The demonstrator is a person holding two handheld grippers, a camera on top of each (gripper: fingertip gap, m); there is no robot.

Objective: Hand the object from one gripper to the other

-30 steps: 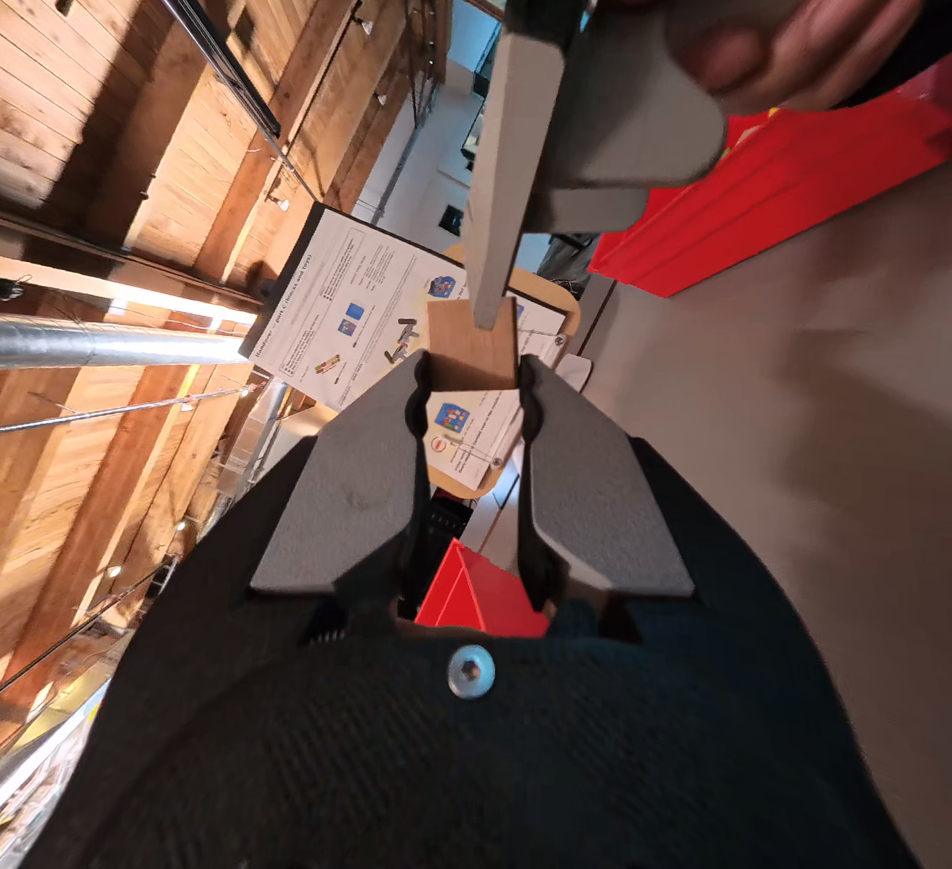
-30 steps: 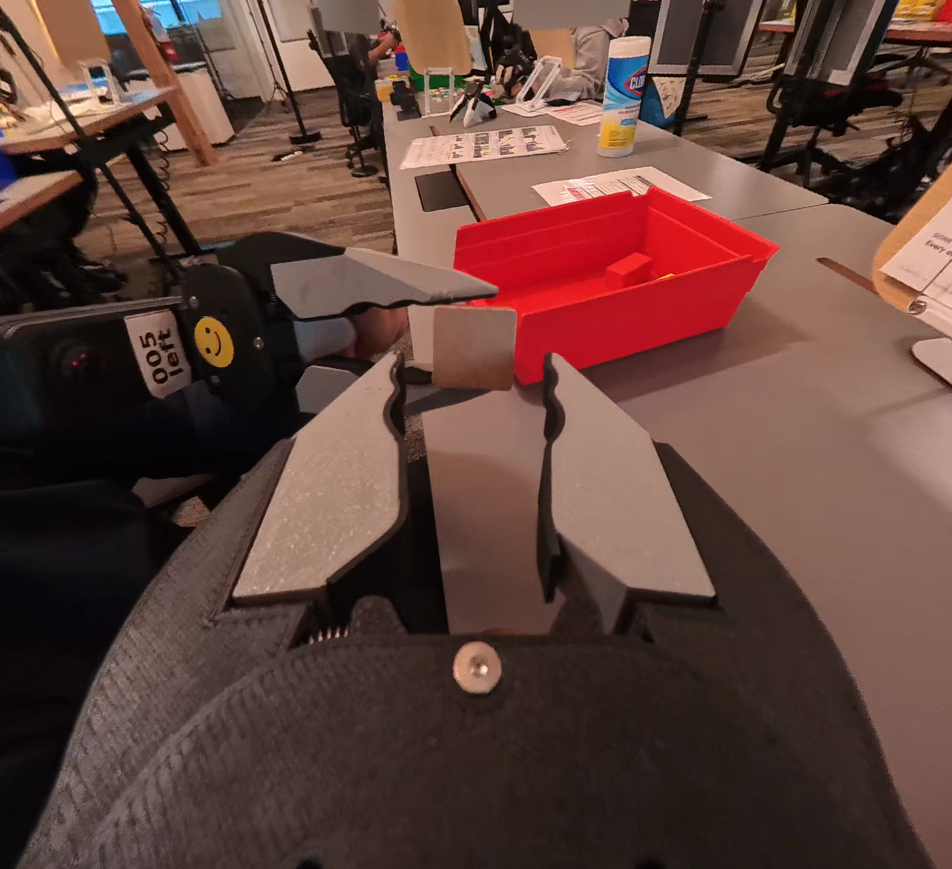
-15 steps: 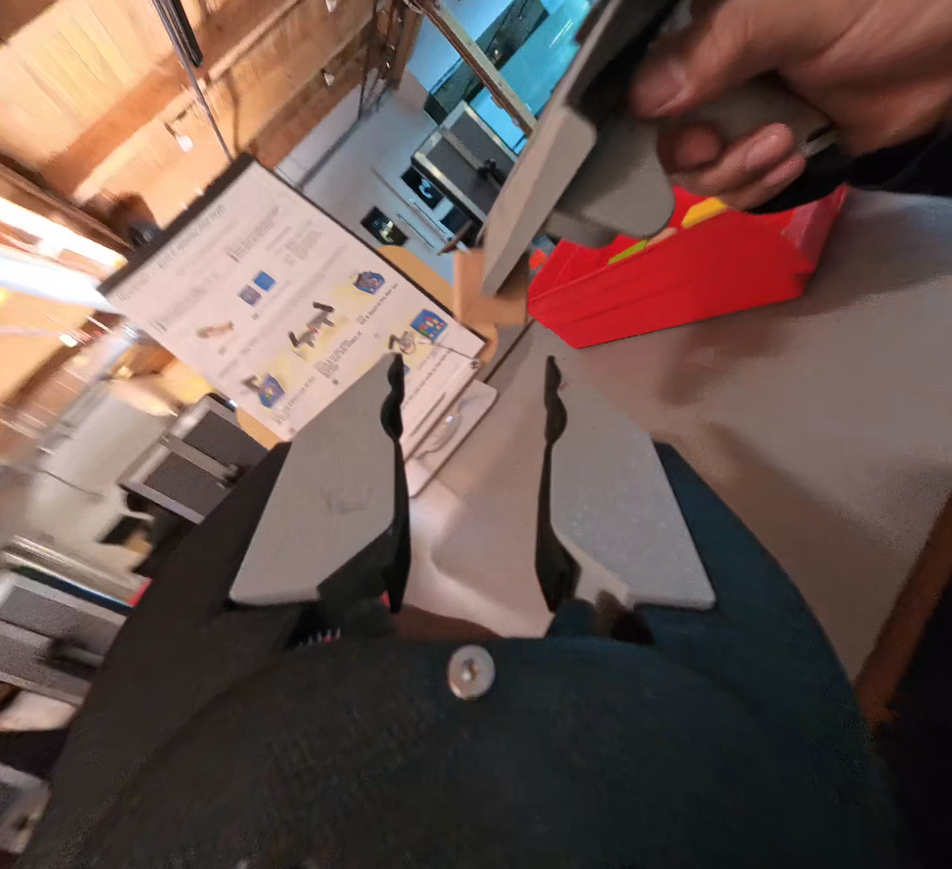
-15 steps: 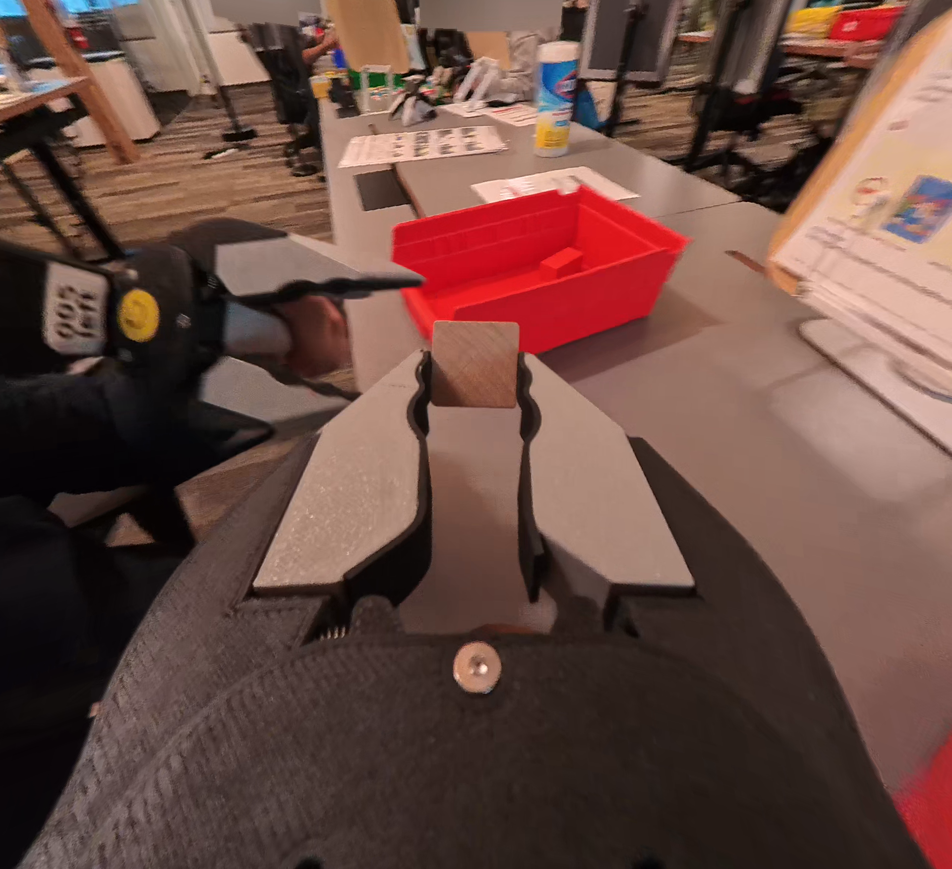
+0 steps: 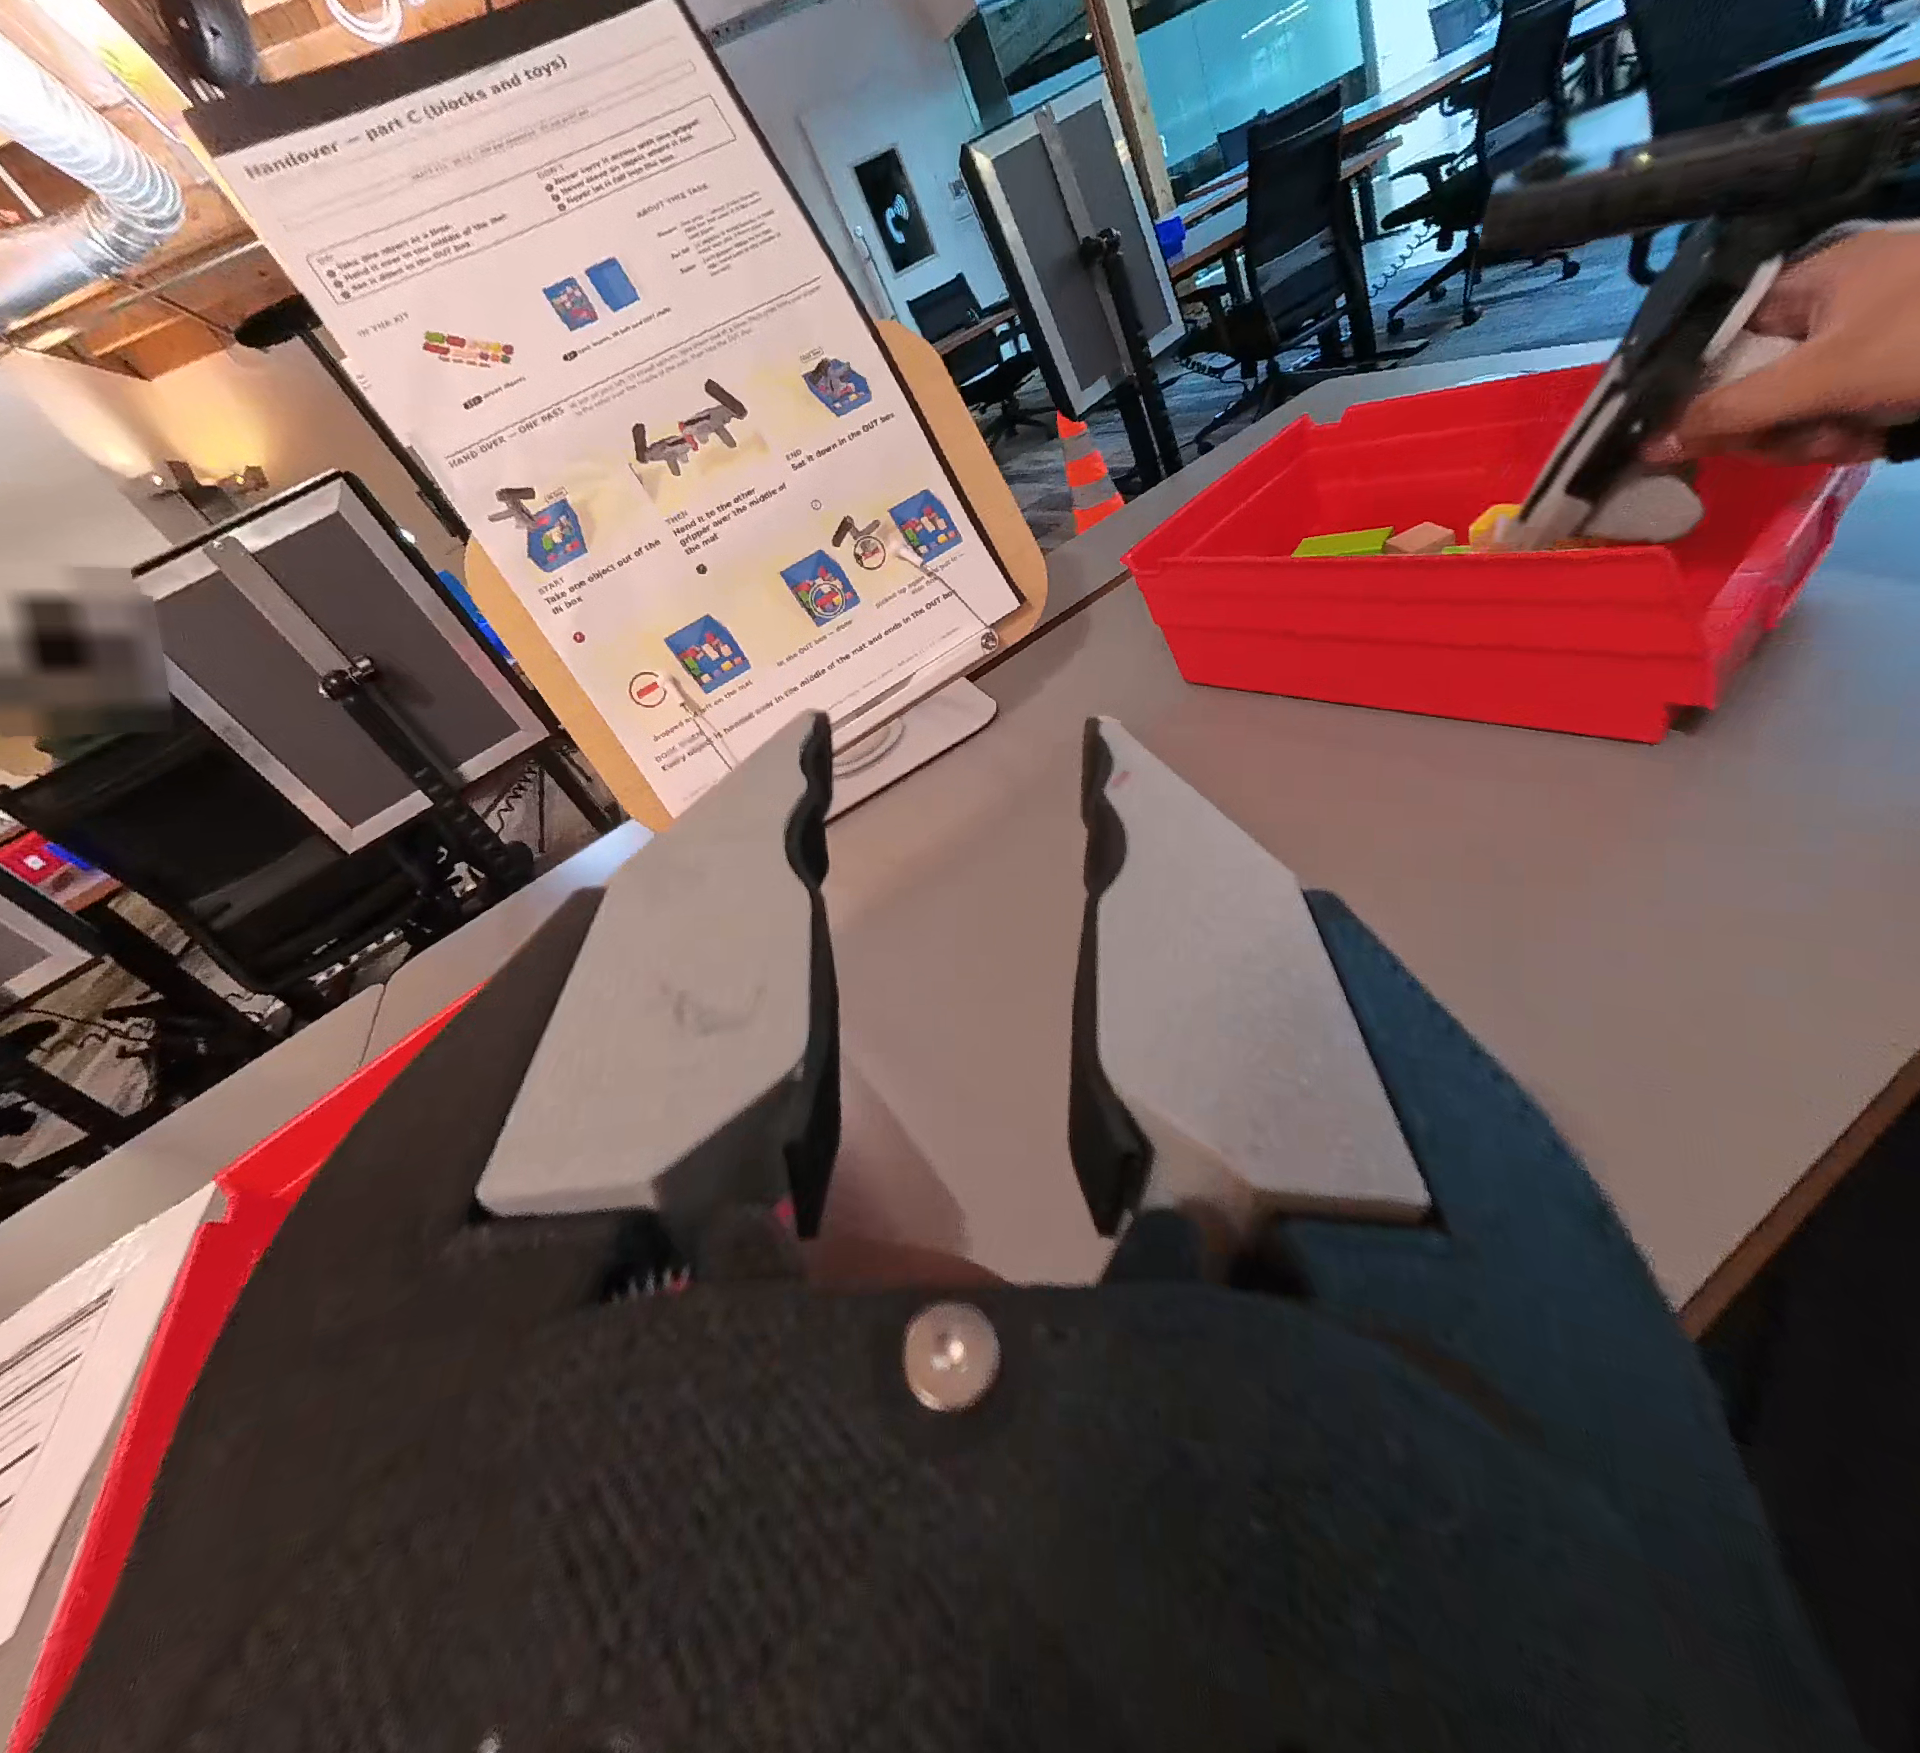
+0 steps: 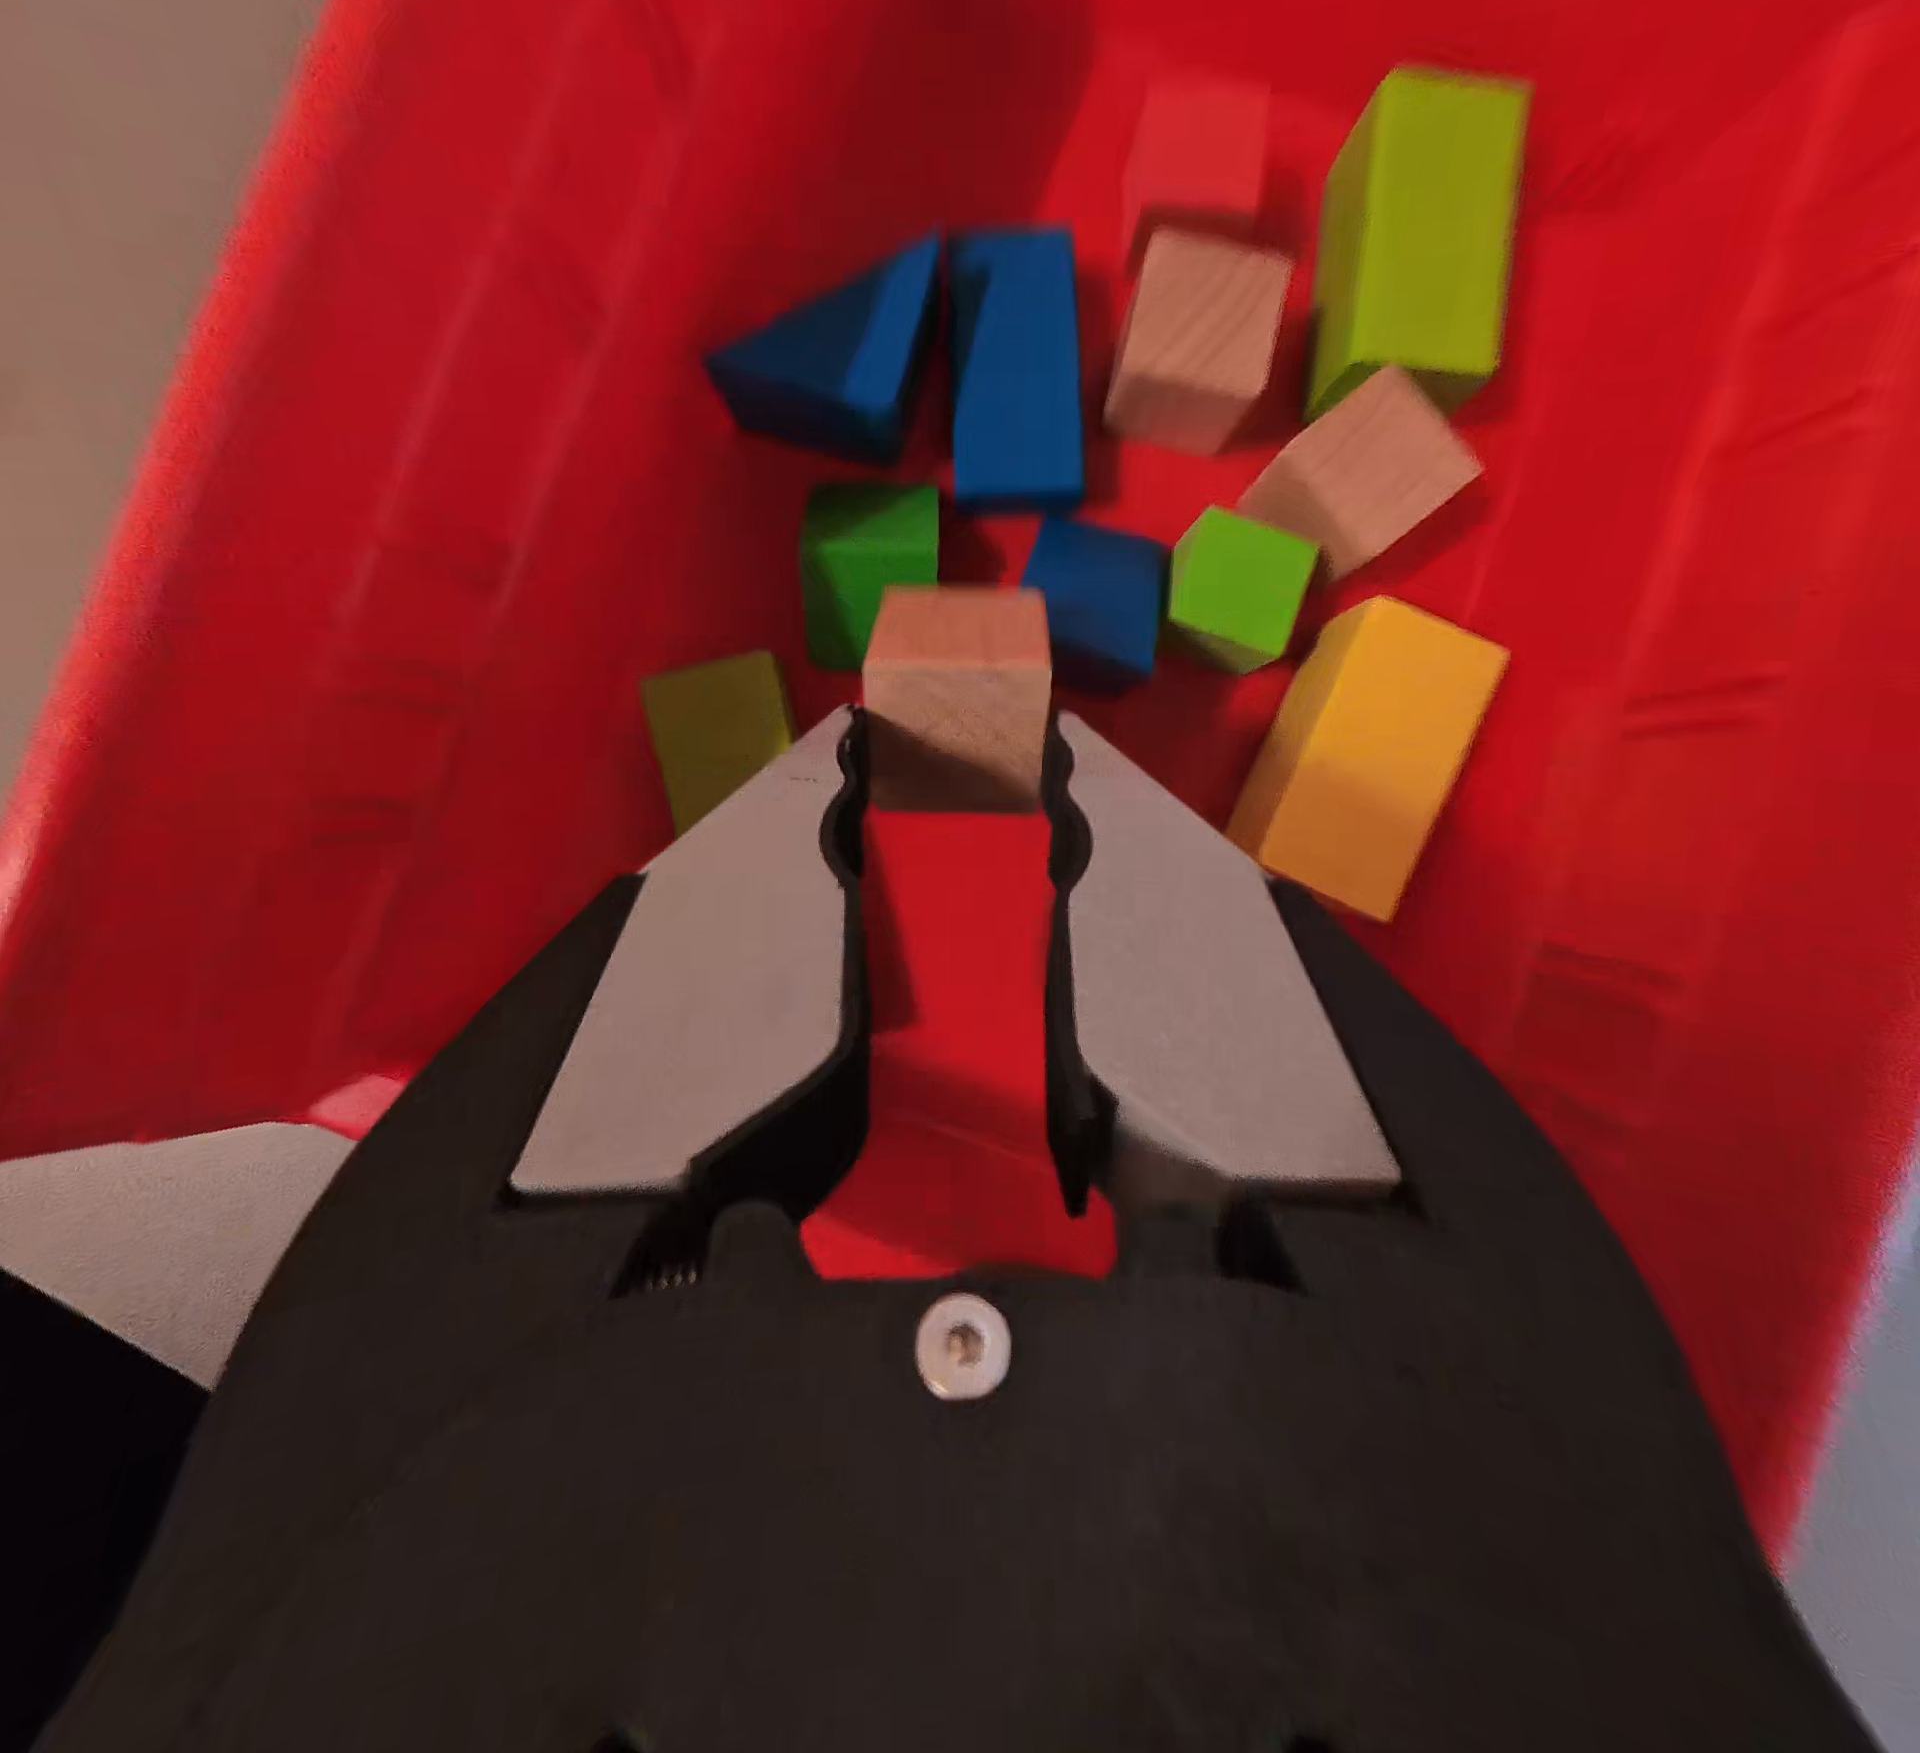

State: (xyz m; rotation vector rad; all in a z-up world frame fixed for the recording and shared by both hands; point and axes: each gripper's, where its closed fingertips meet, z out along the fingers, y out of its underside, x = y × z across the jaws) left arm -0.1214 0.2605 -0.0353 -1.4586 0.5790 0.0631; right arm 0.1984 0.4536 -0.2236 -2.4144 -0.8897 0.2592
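My right gripper (image 6: 956, 727) is shut on a plain wooden cube (image 6: 956, 701) at its fingertips and points down into a red bin (image 6: 436, 456), over several coloured blocks. In the left wrist view the same gripper (image 5: 1548, 529) reaches into the red bin (image 5: 1434, 654) at the right, held by a hand; the cube is hidden there. My left gripper (image 5: 951, 747) is open and empty above the grey table (image 5: 1403, 924).
An instruction sheet on a wooden stand (image 5: 623, 415) rises at the table's far edge. Another red bin (image 5: 260, 1267) and a paper sheet (image 5: 62, 1371) lie at the lower left. Blue, green, yellow and wooden blocks (image 6: 1013, 363) lie in the bin. Across from one pair of fingers to the other is roughly 40 centimetres.
The wooden cube passed from my left gripper to my right. My left gripper opened and drew back. My right gripper closed on the cube and carried it into the red bin.
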